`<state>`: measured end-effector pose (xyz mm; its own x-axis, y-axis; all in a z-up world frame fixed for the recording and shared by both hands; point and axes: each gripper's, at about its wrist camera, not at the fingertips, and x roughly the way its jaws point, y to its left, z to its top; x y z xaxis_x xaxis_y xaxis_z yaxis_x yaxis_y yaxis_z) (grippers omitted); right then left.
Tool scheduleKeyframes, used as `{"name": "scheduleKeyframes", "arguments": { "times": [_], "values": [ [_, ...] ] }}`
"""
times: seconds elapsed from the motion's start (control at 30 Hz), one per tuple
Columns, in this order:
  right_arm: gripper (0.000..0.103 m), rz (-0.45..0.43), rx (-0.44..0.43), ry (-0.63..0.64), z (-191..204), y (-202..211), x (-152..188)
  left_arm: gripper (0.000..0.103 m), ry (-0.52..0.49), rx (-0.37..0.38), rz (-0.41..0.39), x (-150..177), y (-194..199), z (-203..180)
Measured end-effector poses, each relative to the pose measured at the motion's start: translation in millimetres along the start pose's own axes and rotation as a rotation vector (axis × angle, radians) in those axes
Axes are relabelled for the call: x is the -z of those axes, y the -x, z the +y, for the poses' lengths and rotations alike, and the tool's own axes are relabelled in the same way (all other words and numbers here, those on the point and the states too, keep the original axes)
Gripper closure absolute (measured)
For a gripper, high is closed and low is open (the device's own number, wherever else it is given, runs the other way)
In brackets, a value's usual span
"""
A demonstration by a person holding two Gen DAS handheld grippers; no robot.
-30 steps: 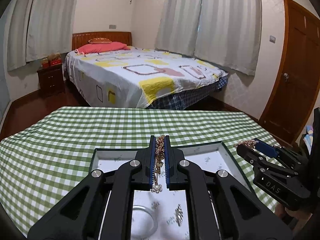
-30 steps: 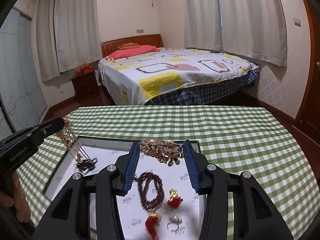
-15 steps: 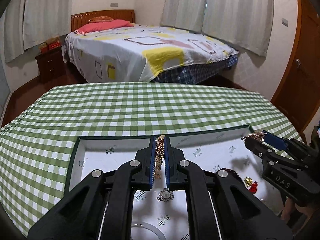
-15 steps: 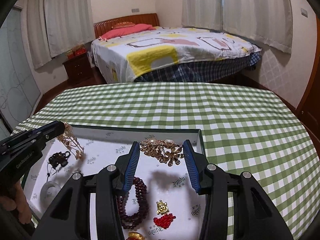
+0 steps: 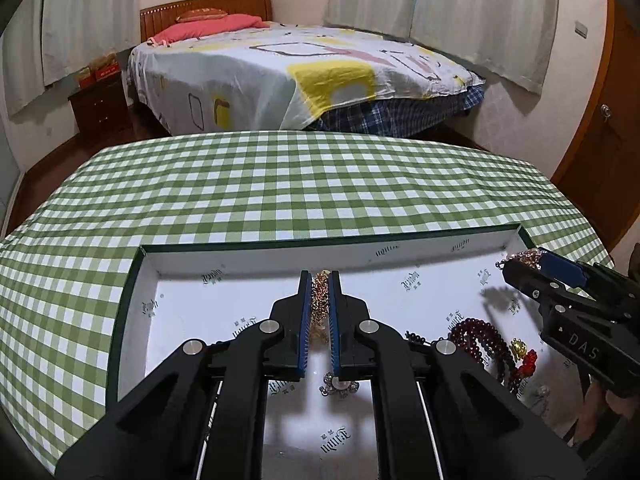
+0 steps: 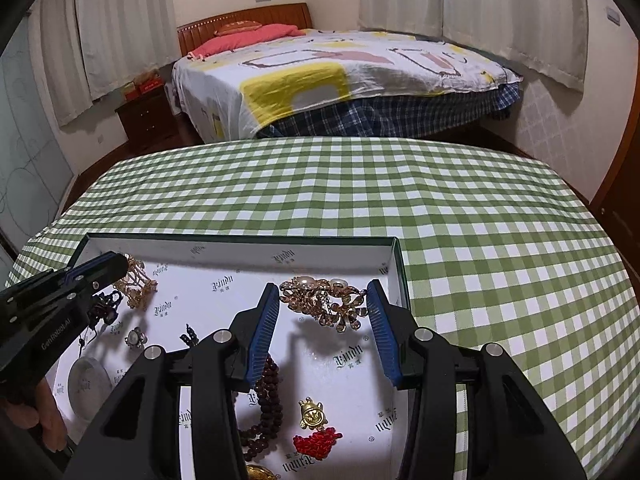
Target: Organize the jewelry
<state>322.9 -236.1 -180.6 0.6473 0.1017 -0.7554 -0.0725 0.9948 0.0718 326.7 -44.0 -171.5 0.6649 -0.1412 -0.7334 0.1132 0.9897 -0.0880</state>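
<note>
Gold chain point(image 5: 320, 300) hangs lengthwise, pinched in left tool point(image 5: 320, 280); right tool point(image 6: 324, 300) clamps bracelet point(image 6: 324, 304) crosswise.

both wrist views look steeply down, close over 1 shared tray point(image 5: 136, 280).

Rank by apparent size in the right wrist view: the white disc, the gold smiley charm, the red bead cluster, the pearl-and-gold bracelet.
1. Pearl-and-gold bracelet, though it is held nearer the camera
2. White disc
3. Red bead cluster
4. Gold smiley charm, close to the cluster
</note>
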Motion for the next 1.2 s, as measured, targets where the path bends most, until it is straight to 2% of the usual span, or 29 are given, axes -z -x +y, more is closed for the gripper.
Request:
{"name": "scheduleKeyframes", "arguments": {
  "times": [0.17,0.23,0.27,0.3,0.37,0.43,0.6,0.83,0.93,1.1,1.2],
  "values": [
    [0.057,0.04,-0.001,-0.014,-1,-6,0,0.093,0.005,0.002,0.015,0,-2,0],
    [0.053,0.037,-0.006,-0.019,-2,-5,0,0.085,0.008,0.002,0.02,0,-3,1],
    [0.047,0.038,-0.005,-0.018,-2,-5,-1,0.082,0.009,0.001,0.022,0,-3,1],
    [0.045,0.037,-0.004,-0.017,-2,-5,-1,0.077,0.01,0.001,0.022,0,-3,2],
    [0.045,0.031,0.001,-0.01,-1,-4,0,0.072,0.011,0.0,0.019,0,-2,1],
    [0.045,0.016,0.007,-0.012,0,-1,0,0.06,0.009,-0.002,0.022,0,-2,0],
    [0.045,-0.042,-0.004,-0.031,1,17,5,0.05,0.017,-0.003,0.002,3,9,2],
    [0.038,-0.109,0.002,-0.027,10,52,24,0.032,0.016,-0.02,-0.044,14,45,0],
    [0.037,-0.139,0.002,-0.028,16,74,34,0.024,0.021,-0.026,-0.069,26,73,-1],
    [0.033,-0.183,0.005,-0.005,28,112,50,0.014,0.012,-0.045,-0.132,40,119,-4],
    [0.032,-0.205,0.004,0.007,33,133,56,0.013,0.018,-0.064,-0.169,47,146,-5]
  ]
}}
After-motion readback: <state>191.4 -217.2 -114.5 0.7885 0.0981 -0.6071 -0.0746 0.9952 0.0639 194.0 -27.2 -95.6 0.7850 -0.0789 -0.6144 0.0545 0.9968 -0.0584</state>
